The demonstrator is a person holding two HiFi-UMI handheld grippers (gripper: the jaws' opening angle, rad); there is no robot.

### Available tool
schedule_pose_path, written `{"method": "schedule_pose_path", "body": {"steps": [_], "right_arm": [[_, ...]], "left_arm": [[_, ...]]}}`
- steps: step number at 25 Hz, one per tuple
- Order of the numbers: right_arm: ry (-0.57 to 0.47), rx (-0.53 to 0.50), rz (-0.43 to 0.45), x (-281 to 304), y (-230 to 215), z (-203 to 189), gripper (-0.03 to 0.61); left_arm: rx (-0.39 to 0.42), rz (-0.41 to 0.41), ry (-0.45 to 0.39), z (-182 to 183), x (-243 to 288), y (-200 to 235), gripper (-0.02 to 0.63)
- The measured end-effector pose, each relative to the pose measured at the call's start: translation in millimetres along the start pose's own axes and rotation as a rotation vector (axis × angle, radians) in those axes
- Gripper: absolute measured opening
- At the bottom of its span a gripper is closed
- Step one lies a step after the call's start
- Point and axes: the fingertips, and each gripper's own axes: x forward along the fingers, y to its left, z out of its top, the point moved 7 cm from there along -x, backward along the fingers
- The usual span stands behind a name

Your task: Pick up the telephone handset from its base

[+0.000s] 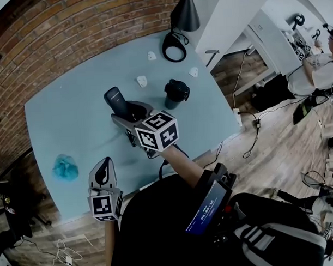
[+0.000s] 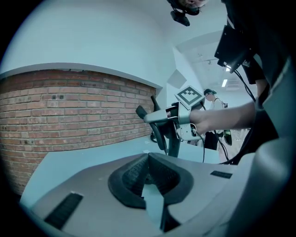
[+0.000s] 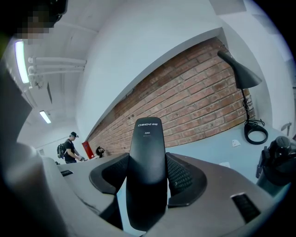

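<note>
**Handset in right gripper, off its base**

Right gripper: jaws narrow, clamped on the black handset. Handset stands upright between the ribbed pads, one pad on each side edge. Small white print shows near its top end. Its upper half rises clear above the jaws. In the head view the handset juts up and left from the gripper, over the table, touching nothing else.

Base: dark, squat, standing on the table to the right of the handset and apart from it. Nothing sits in it. The right gripper view has it at the far right edge.

Left gripper: jaws pressed together, nothing between them. It is held low at the near table edge, well apart from the handset. Its own view looks across the table at the right gripper and the hand that carries it.

Table: pale blue top. A crumpled blue cloth lies near the left front edge. Three small white bits are scattered behind the handset and base. A black desk lamp stands at the far edge, its cord coiled in a ring at the foot.

Beyond: brick wall along the table's far side. A person stands in the background of the right gripper view, too small for detail. Cables run over the wood floor to the right.
</note>
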Motion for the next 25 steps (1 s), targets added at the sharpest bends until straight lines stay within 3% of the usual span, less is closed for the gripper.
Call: {"method": "schedule_pose_path", "body": {"steps": [5,9,12,15,18,25], "right_arm": [[-0.021,0.005,0.016,-10,9,5,0.245],[-0.041,0.032,0.045,-17,14,11,0.245],[-0.057,0.050,0.059,-22,17,16,0.245],[-0.071,0.078,0.069,-28,19,18,0.244],[-0.084,0.094,0.076,-32,21,20,0.245],[-0.110,0.112,0.102,-39,28,24,0.245]], "left_arm": [[-0.002,-0.028,-0.081,22,10,-5,0.023],[0.011,-0.075,-0.097,33,19,-13,0.025],[-0.010,-0.114,-0.121,39,26,-19,0.084],[-0.002,-0.159,-0.098,41,32,-26,0.087],[-0.010,-0.211,-0.065,41,41,-33,0.193],[-0.022,-0.246,-0.047,44,56,-43,0.234]]}}
